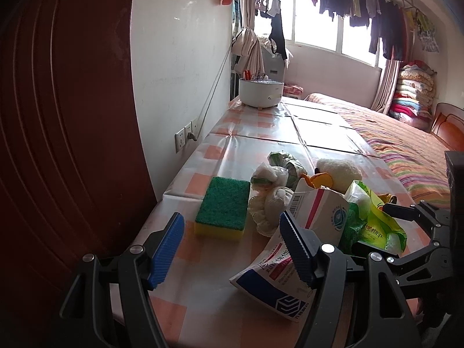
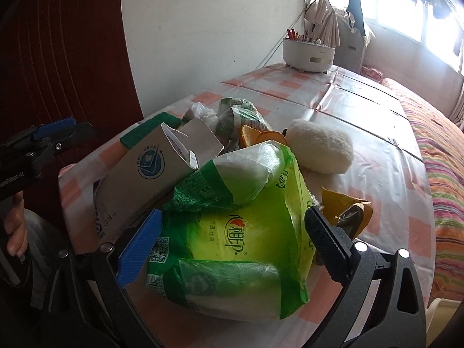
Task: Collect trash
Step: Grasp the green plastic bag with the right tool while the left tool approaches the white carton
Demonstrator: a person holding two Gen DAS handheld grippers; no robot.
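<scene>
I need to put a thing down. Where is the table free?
Free: the cloth between the white pot and the trash pile, and the strip left of the sponge. Crowded: around the green bag and carton.

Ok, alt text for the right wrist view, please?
The open right gripper straddles a green plastic bag without gripping it, on a checked table. Behind lie a torn cardboard box and a white plush toy.

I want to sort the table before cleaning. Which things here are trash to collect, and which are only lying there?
Trash:
green plastic bag
opened cardboard box
crumpled wrappers
orange peel

Probably lying about:
sponge
plush toy
white pot
</scene>
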